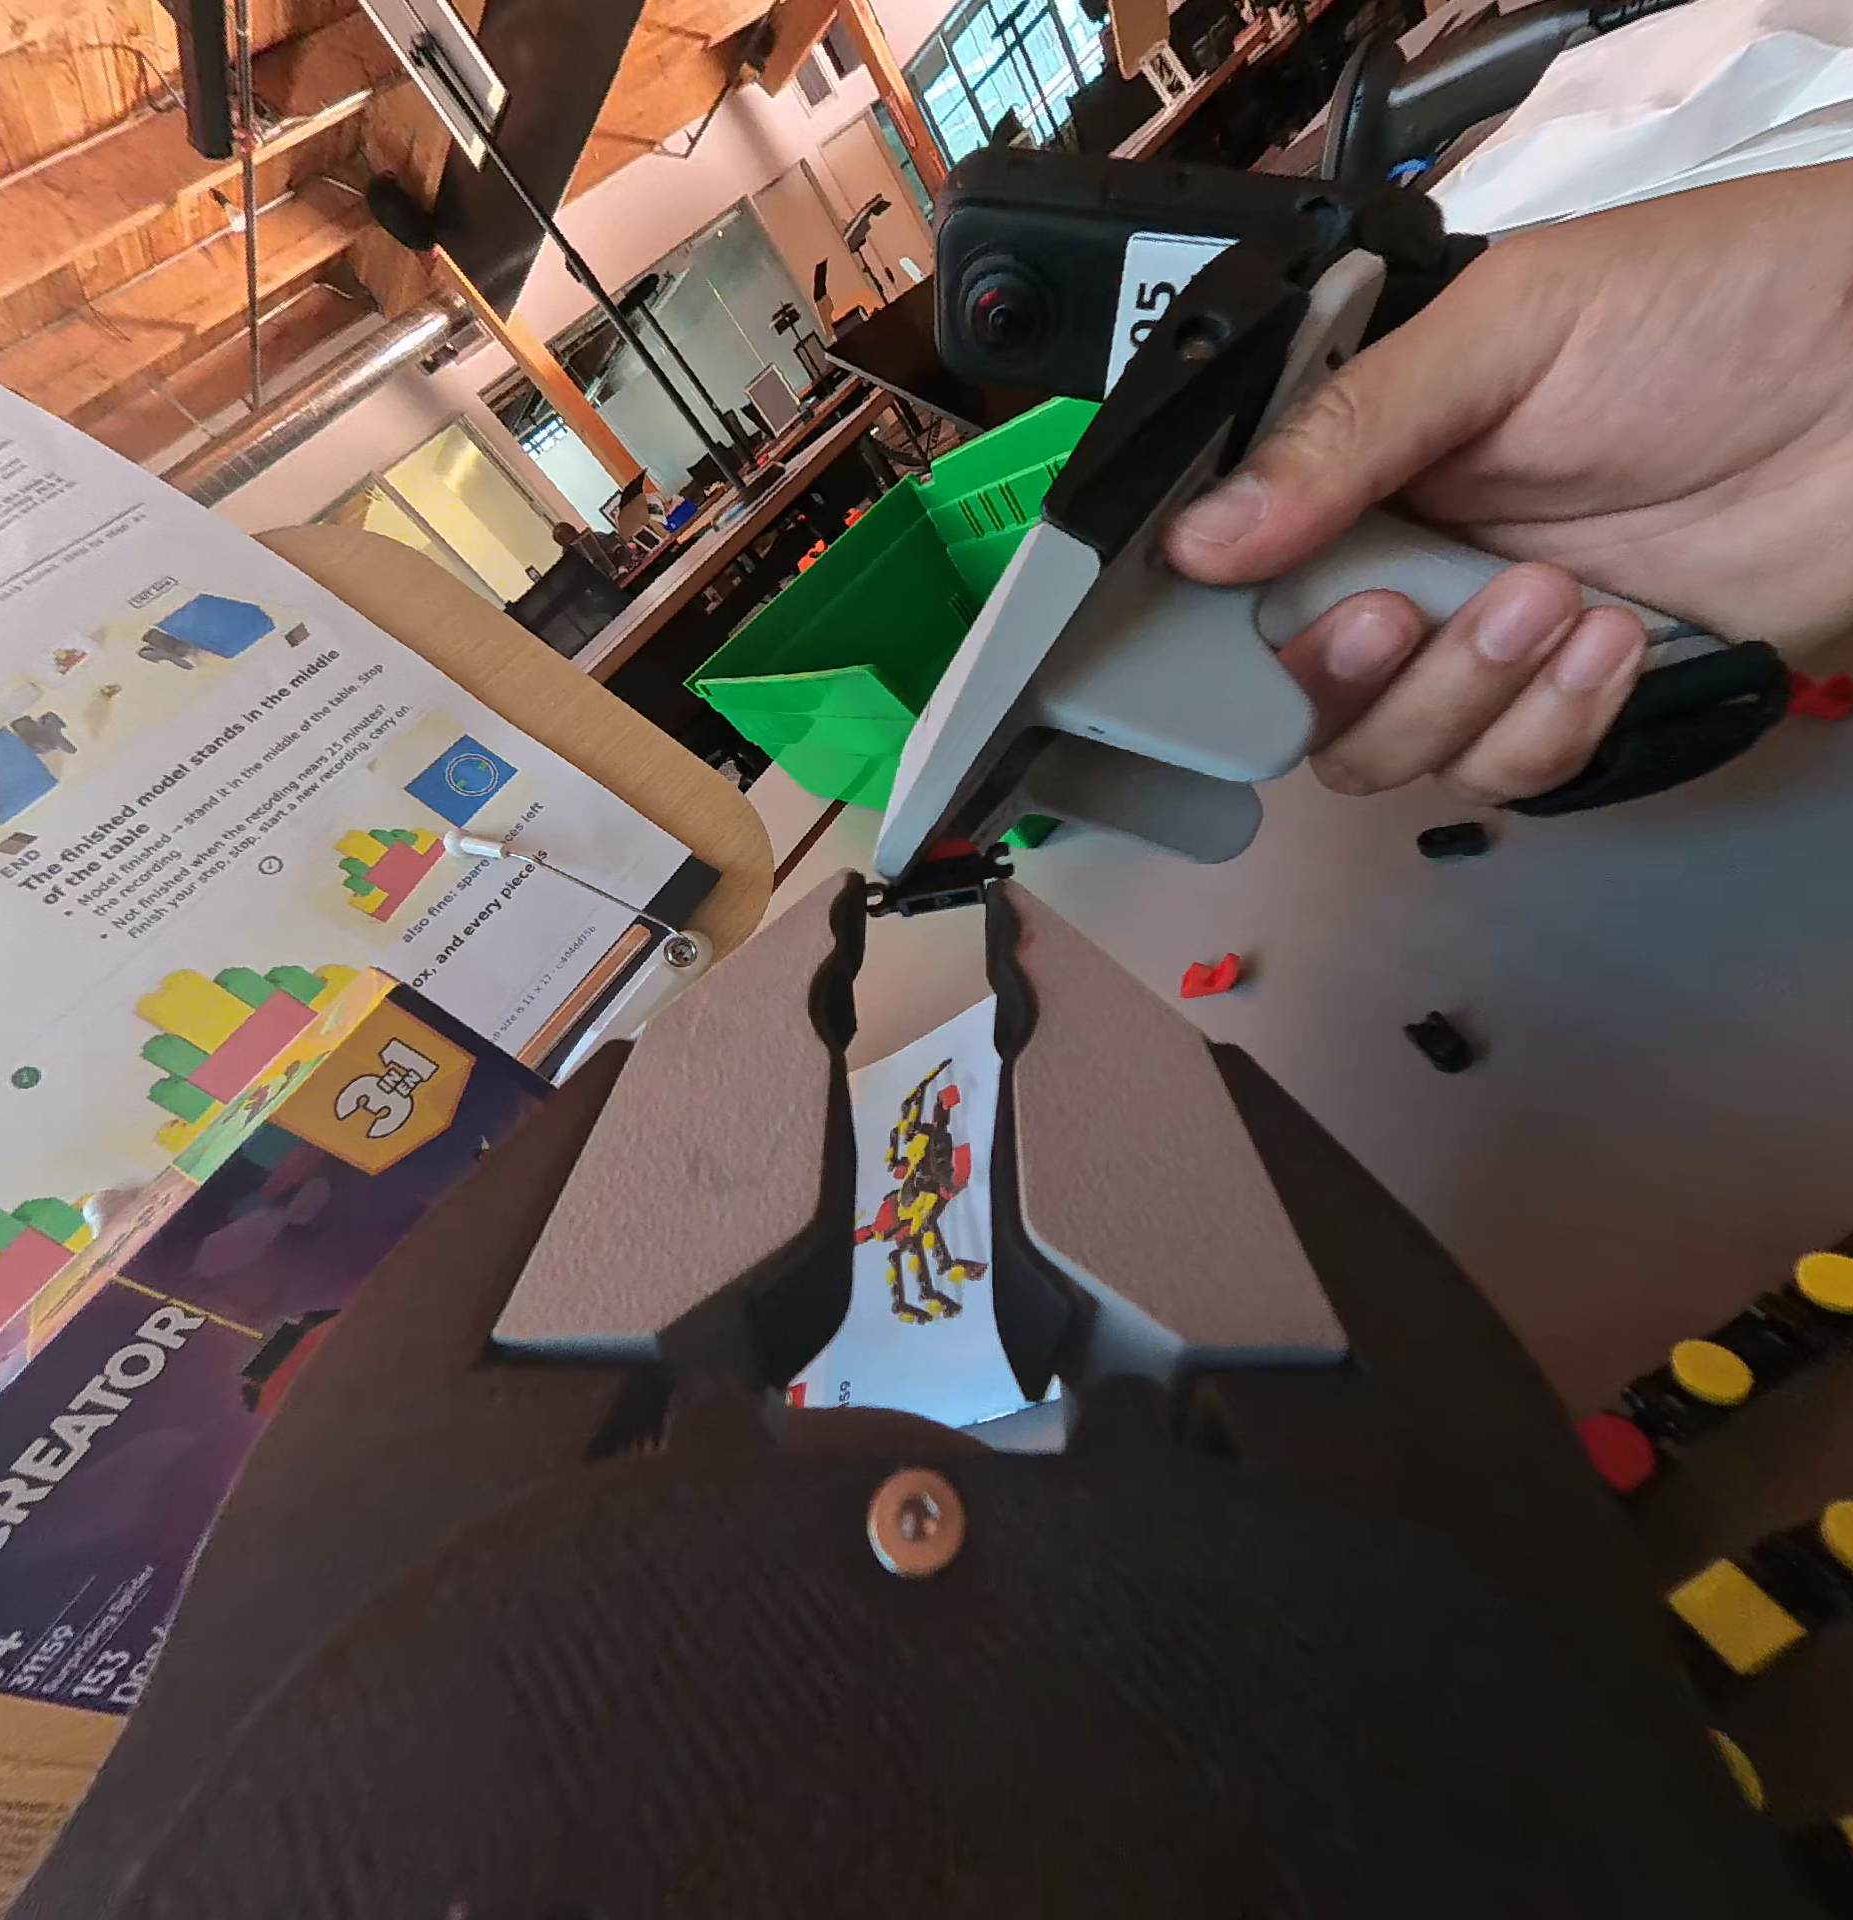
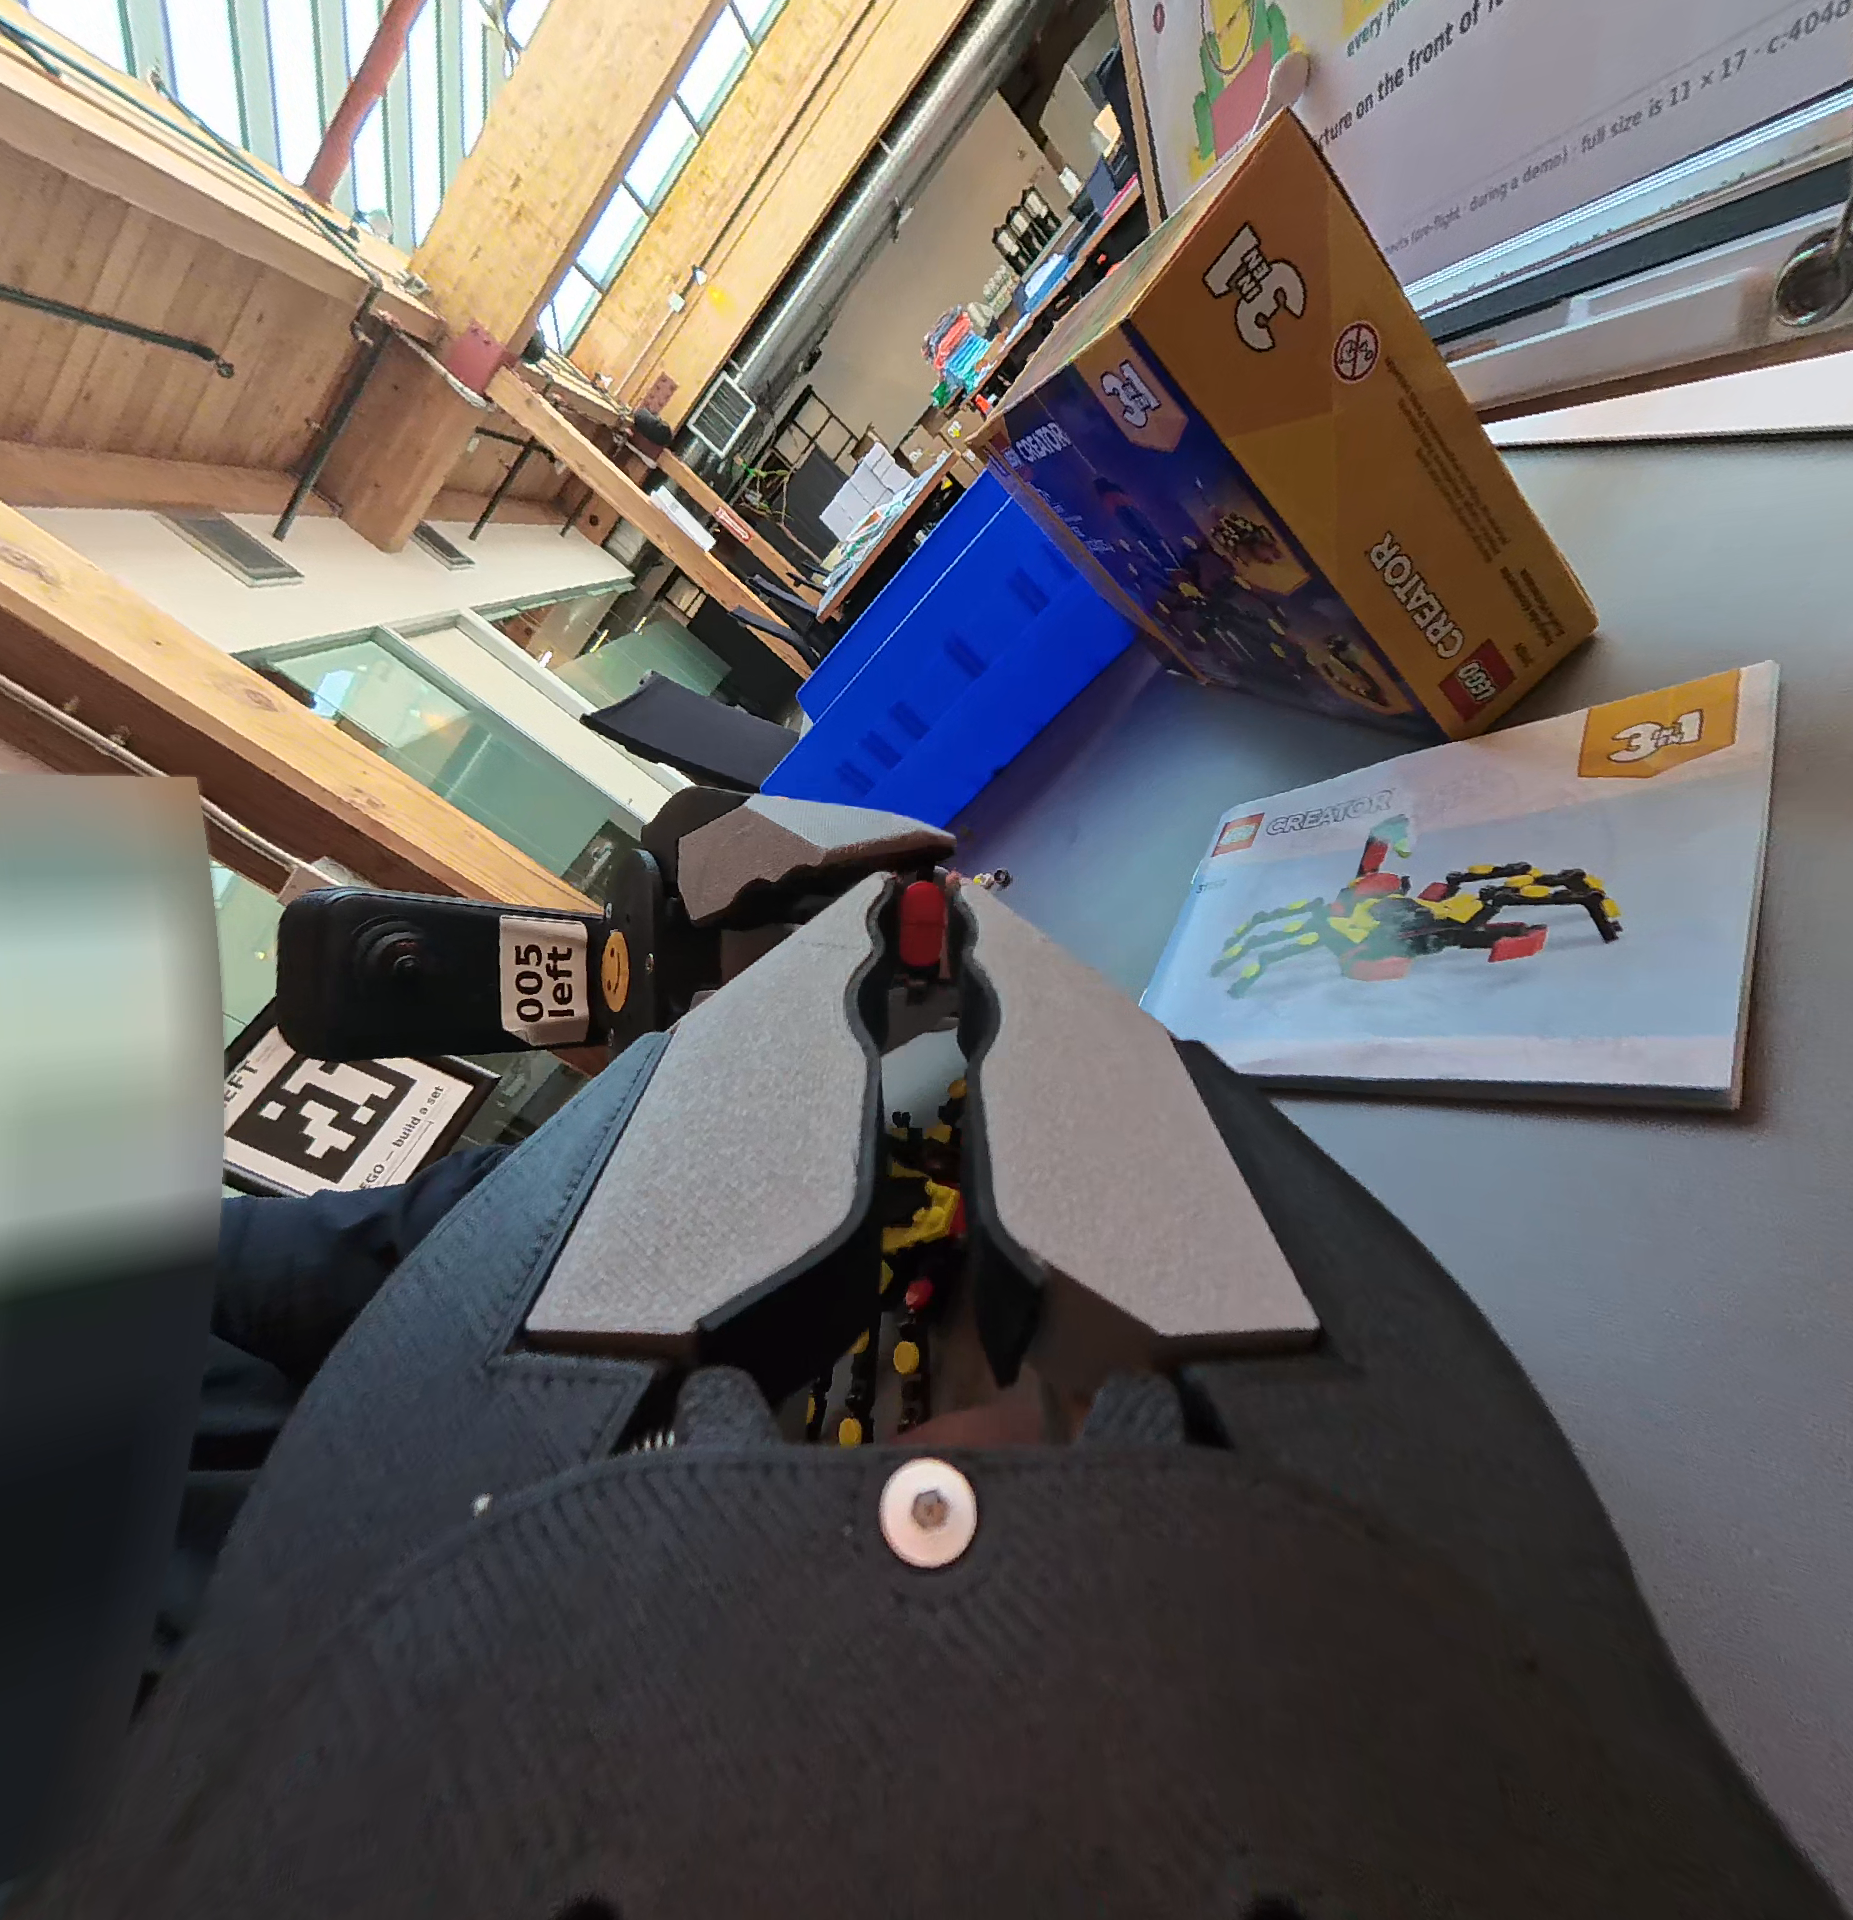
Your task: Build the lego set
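Note:
In the left wrist view my left gripper (image 1: 927, 899) is shut on a small black piece (image 1: 937, 896) with clips at its ends, held crosswise between both fingertips above the table. My right gripper (image 1: 937, 857), held by a hand (image 1: 1576, 468), comes in from the upper right and meets it tip to tip. In the right wrist view my right gripper (image 2: 920, 914) is shut on a small rounded red piece (image 2: 920, 925), which sits against the black piece. The left gripper (image 2: 927, 852) shows there from the side, at the left.
A green bin (image 1: 849, 665) and a blue bin (image 2: 953, 655) stand at the back. The set box (image 2: 1265, 468) and booklet (image 2: 1473, 914) lie nearby. A loose red piece (image 1: 1210, 977), black pieces (image 1: 1439, 1042) and a black-and-yellow part-built model (image 1: 1784, 1455) lie on the table. Both grippers' tips are close together, under 4 cm apart.

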`<state>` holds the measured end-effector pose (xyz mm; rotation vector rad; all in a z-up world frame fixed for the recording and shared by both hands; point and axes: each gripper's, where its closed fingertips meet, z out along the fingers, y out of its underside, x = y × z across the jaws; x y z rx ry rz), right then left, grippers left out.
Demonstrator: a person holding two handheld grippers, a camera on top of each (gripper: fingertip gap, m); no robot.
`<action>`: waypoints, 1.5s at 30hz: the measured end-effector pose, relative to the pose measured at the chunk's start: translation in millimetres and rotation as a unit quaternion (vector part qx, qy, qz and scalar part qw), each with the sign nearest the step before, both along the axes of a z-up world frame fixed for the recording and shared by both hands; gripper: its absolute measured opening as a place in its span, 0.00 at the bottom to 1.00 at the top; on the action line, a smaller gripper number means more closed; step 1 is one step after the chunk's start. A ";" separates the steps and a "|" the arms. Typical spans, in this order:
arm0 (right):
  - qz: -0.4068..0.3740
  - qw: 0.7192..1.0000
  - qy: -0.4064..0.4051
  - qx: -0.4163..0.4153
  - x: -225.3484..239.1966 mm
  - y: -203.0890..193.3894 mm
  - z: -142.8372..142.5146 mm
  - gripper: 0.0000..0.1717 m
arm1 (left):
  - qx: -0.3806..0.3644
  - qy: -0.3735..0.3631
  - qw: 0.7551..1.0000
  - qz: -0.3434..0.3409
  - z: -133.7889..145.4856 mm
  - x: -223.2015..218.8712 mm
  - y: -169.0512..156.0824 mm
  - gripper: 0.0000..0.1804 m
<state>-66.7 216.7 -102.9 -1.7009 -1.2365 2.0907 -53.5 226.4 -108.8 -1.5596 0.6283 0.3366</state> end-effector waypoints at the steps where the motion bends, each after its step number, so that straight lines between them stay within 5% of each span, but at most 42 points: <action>1: -0.001 1.000 0.000 0.002 0.3 0.7 0.0 0.02 | 0.002 0.002 1.000 0.005 0.4 -1.8 0.3 0.12; 11: -0.013 0.997 -0.014 0.079 1.7 1.3 -5.0 0.02 | 0.004 -0.018 0.999 0.030 4.8 -16.4 0.8 0.12; 45: 0.015 0.998 0.002 0.069 5.7 -8.3 3.4 0.00 | 0.013 -0.022 0.999 -0.042 12.6 -12.4 -7.9 0.12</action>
